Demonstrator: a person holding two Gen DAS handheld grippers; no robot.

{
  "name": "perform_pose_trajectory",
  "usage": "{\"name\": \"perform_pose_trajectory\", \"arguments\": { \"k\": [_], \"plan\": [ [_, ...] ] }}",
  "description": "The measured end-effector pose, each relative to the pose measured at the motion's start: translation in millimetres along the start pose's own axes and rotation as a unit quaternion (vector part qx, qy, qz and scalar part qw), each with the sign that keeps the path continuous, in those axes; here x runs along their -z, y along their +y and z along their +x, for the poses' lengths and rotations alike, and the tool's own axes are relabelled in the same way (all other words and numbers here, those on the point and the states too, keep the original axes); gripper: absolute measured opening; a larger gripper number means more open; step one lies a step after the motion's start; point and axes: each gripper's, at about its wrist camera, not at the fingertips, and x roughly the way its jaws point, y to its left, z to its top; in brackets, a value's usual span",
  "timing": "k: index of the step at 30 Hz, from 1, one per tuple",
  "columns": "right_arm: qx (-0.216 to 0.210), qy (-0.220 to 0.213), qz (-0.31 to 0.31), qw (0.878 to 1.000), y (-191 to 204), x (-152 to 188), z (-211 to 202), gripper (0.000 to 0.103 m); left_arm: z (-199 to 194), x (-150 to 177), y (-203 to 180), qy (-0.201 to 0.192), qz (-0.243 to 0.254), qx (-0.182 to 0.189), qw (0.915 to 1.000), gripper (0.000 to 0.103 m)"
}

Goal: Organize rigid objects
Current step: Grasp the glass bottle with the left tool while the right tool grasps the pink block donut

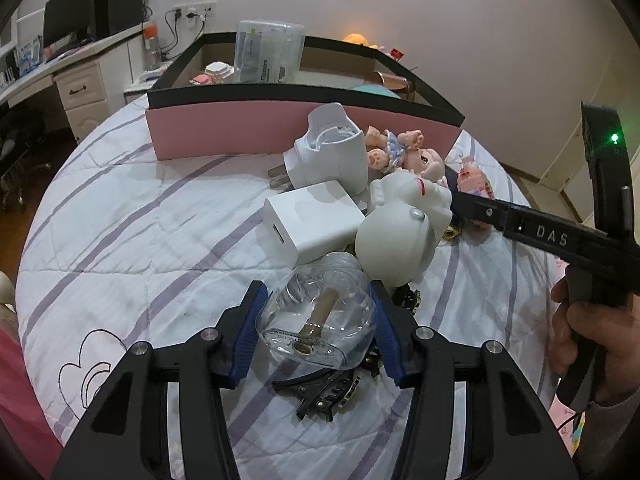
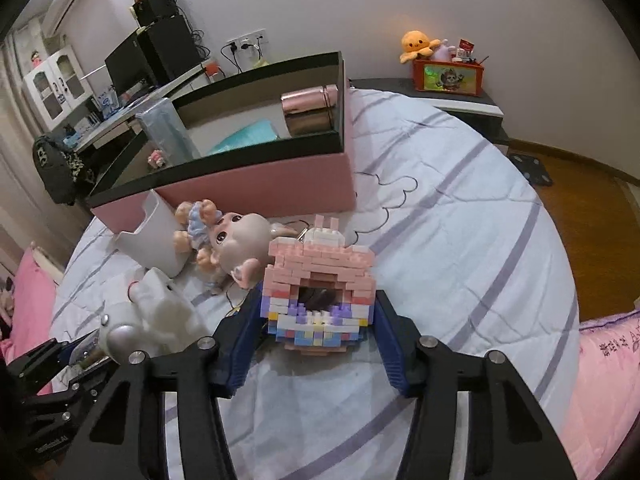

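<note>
Closing on a clear plastic bottle [image 1: 318, 316], the left gripper [image 1: 318, 336] has both blue pads against the bottle's sides, its neck pointing back toward the camera. At 12 o'clock from the bottle lies a white USB charger block [image 1: 310, 228], and beyond it a white plug-in device [image 1: 332, 148] with two metal prongs. At 1 o'clock sits a white figurine [image 1: 400, 232] with a metal stud, and behind it a small doll [image 1: 404, 152] lying on its back. A black hair clip [image 1: 324, 392] lies under the bottle at 6 o'clock. All of this rests on a striped white bedspread [image 1: 140, 240], with a pink box [image 1: 240, 128] edged in black at 12 o'clock.

The right gripper [image 2: 316, 332] stands about half open around a brick-built pastel donut [image 2: 320, 288]; its blue pads flank the model's sides, though whether they press it I cannot tell. The doll [image 2: 236, 248] touches the donut at 10 o'clock. Inside the box [image 2: 280, 176] lie a rose-gold flask [image 2: 308, 112] and a teal item [image 2: 248, 136]. An orange octopus plush [image 2: 416, 46] sits on a stand at 1 o'clock.
</note>
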Motion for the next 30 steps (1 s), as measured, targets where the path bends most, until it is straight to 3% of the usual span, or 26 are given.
{"name": "perform_pose_trajectory", "arguments": {
  "k": [16,30],
  "plan": [
    [-0.019,-0.027,0.008,0.999,9.7,6.3,-40.8,0.054,-37.1,-8.2,7.8,-0.043,-0.007,-0.002,0.999,0.052],
    [-0.037,-0.07,-0.043,0.996,42.1,-58.0,-58.2,0.054,-62.3,-85.3,26.2,-0.112,-0.002,-0.017,0.9936,0.052]
  ]
}}
